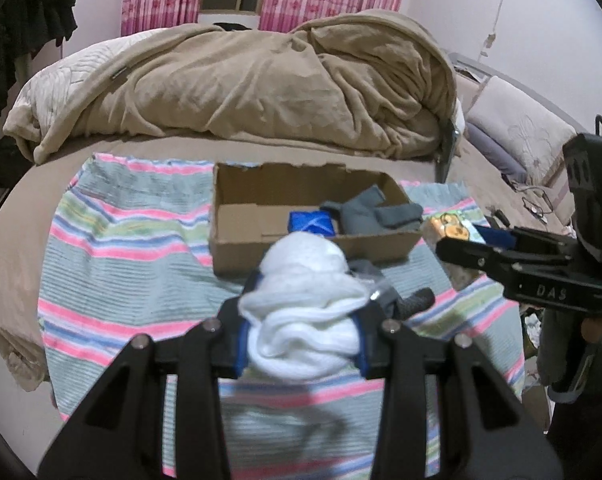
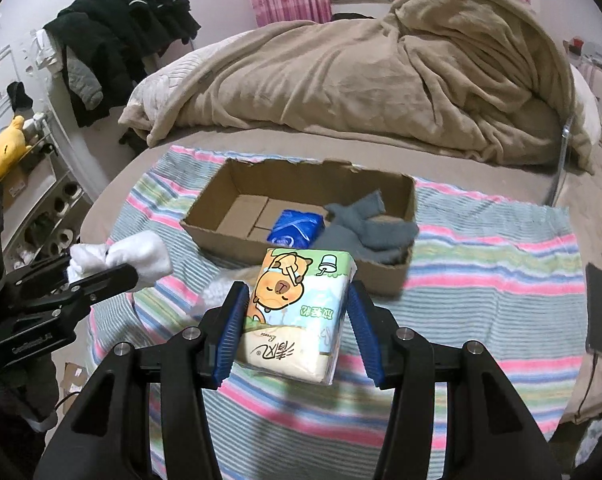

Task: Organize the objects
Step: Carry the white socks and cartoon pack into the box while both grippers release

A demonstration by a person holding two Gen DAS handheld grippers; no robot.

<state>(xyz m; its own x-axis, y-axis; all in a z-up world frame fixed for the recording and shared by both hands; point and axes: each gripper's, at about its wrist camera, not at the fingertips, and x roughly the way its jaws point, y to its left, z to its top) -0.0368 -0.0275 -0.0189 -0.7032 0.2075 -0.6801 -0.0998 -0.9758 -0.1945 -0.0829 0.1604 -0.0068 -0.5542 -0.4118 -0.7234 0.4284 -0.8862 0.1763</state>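
My left gripper (image 1: 301, 332) is shut on a rolled white sock (image 1: 305, 292) and holds it above the striped cloth (image 1: 113, 256), just in front of the cardboard box (image 1: 237, 248). The sock also shows in the right wrist view (image 2: 141, 258). My right gripper (image 2: 299, 328) is shut on a tissue pack with a cartoon capybara (image 2: 297, 312), held near the box's (image 2: 217, 236) right front corner. The box holds a blue pack (image 2: 297, 228) and grey socks (image 2: 373, 232).
A crumpled beige blanket (image 1: 261, 80) lies behind the box. A dark sock (image 1: 417, 300) lies on the cloth under my left gripper. A phone with cable (image 2: 595, 308) lies at the bed's right edge. Shelves with a yellow plush (image 2: 5, 148) stand on the left.
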